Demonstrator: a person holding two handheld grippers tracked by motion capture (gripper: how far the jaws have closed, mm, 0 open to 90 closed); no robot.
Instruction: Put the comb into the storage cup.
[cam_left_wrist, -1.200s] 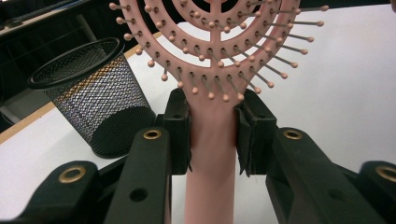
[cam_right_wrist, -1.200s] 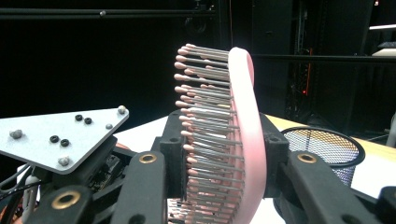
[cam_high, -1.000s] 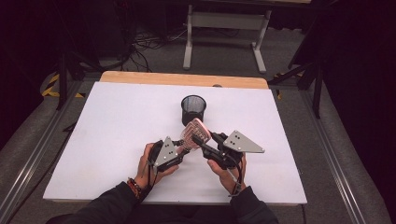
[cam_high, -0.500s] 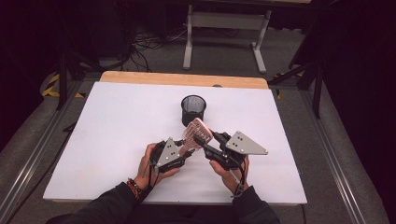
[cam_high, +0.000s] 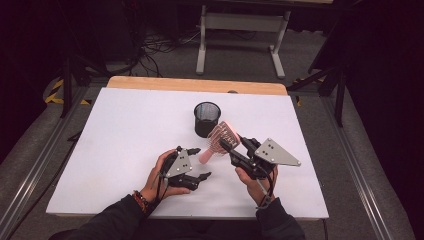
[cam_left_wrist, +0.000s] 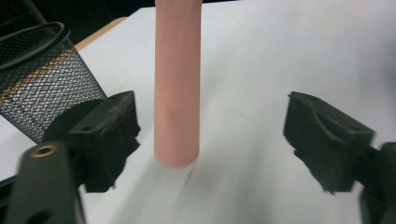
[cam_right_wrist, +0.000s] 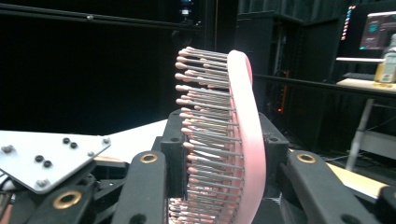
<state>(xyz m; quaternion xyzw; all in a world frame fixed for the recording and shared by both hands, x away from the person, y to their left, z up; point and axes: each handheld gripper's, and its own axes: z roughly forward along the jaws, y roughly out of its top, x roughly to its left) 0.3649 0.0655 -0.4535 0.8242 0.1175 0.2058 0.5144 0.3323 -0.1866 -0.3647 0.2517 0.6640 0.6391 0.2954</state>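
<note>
While clamped by the head in the right gripper (cam_high: 231, 146) beside the cup (cam_high: 207, 118), with the left gripper (cam_high: 200, 163) gaping wide around its handle, likely handles light and stiff: brush (cam_high: 220, 139), best taken by that smooth handle, not the bristles.

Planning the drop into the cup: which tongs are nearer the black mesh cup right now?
Right. The right tongs, shut on the pink hairbrush, sit just beside the mesh cup. The left tongs hang open farther back toward the person.
</note>
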